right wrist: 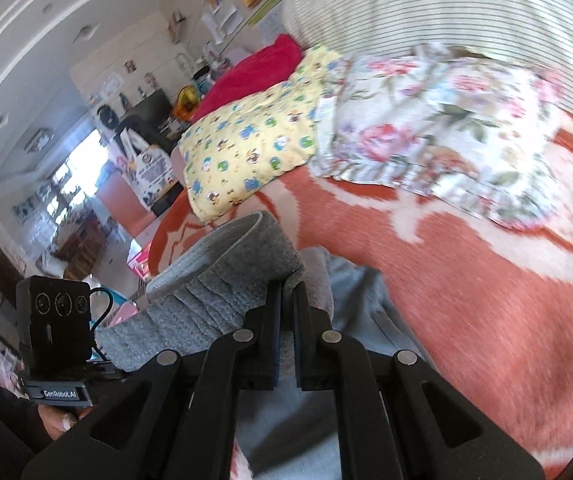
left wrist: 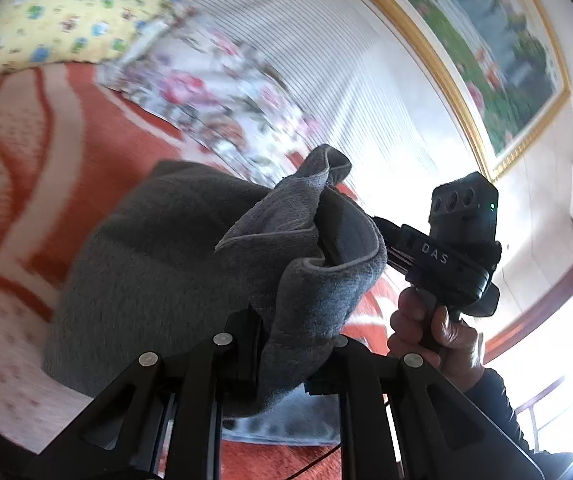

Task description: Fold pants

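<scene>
The grey fleece pants [left wrist: 158,256] are lifted above an orange and white bed blanket [left wrist: 14,184]. My left gripper [left wrist: 282,344] is shut on a fold of the grey cloth, which hangs over its fingers. My right gripper [right wrist: 286,308] is shut on the ribbed waistband end of the pants [right wrist: 214,280]. In the left wrist view the right gripper [left wrist: 386,236] holds the bunched cloth from the right, its tips hidden in the fabric. In the right wrist view the left gripper's camera block [right wrist: 56,320] sits at lower left.
A yellow printed pillow [right wrist: 246,148], a floral pillow [right wrist: 438,128] and a red blanket [right wrist: 254,68] lie at the bed's far side by a striped headboard [left wrist: 326,64]. A light blue cloth [right wrist: 286,420] lies under the pants. A framed picture [left wrist: 486,48] hangs above.
</scene>
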`<state>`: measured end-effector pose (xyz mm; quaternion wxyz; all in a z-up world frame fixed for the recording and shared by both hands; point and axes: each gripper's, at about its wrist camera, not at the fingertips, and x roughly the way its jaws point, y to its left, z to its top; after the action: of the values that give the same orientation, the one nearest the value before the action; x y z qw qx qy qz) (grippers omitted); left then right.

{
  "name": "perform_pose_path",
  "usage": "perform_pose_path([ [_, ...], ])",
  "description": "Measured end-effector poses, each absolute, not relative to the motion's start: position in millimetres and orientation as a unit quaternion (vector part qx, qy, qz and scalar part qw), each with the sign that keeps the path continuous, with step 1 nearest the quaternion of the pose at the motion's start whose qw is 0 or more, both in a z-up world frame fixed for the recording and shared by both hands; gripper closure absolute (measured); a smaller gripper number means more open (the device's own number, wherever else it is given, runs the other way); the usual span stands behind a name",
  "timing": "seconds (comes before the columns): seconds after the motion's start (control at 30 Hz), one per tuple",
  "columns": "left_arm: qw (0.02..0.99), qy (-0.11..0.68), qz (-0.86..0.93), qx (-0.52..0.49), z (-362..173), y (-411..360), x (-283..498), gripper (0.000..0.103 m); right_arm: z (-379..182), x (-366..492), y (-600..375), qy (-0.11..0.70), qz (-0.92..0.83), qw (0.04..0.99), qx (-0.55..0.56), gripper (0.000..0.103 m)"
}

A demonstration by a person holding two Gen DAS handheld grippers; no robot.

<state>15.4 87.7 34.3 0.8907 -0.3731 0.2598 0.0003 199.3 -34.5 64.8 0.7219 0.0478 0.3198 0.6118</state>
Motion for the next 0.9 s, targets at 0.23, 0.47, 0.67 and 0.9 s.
perform_pose_path([
  [0.23, 0.891, 0.304, -0.045, -0.335, 24.3, 21.8, 43.5, 0.09, 41.9, 205.6, -106.7, 0.328, 0.578, 0.743, 0.079, 0.097],
  [0.47, 0.888, 0.349, -0.063, -0.291, 7.0, -30.8, 63.7, 0.09, 2.9, 212.9, -163.4, 0.349, 0.547, 0.752, 0.111, 0.097],
  [0.67, 0.887, 0.367, -0.061, -0.273, 0.9, -46.3, 72.7, 0.09, -19.8, 216.6, -182.7, 0.358, 0.538, 0.751, 0.135, 0.097],
  [0.9, 0.888, 0.375, -0.071, -0.259, 1.7, -59.4, 72.4, 0.09, -30.4, 216.6, -200.4, 0.35, 0.538, 0.75, 0.16, 0.097],
])
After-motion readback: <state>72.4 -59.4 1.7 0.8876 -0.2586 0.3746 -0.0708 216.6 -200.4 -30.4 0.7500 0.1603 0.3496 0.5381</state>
